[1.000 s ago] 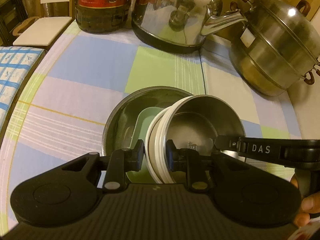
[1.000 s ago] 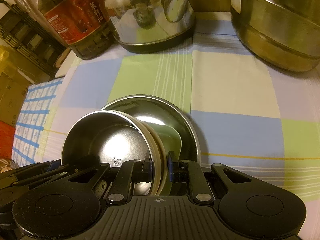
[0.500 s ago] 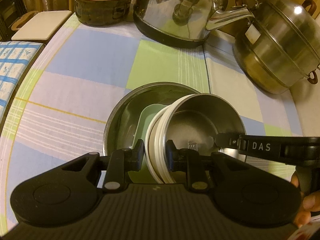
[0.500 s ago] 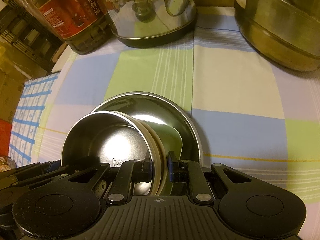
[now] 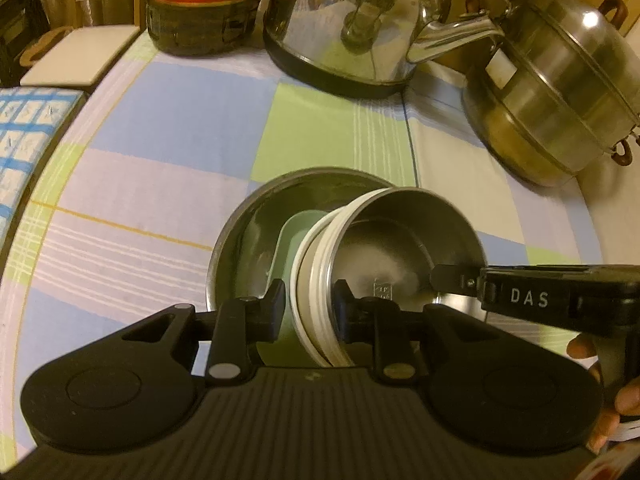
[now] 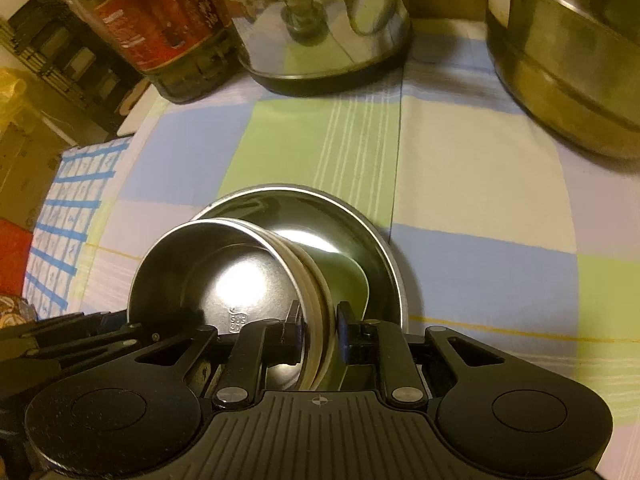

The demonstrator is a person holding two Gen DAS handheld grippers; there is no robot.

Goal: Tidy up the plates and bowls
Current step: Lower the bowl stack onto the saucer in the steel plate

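The step in hand is nesting. A stack of small bowls (image 5: pixel 384 240), white ones with a shiny one inside, hangs tipped over the big steel bowl (image 5: pixel 240 240). Its low edge dips inside the big bowl, right next to the green dish (image 5: pixel 290 240) that sits in there.

The left gripper (image 5: pixel 310 304) is clamped on the stack's rim on the side near the green dish. The right gripper (image 6: pixel 320 320) has the rim on the other side of the stack between its fingers. Its jaws have just been opening a little, and I cannot tell if the pads press on the rim.

I think the next move is to lay the stack flat inside the big bowl, on top of the green dish, and then let go with both grippers. It needs slow hands, because a tipped stack could slide or clang. The kettle (image 5: pixel 352 20) stands well behind the big bowl, out of the way.
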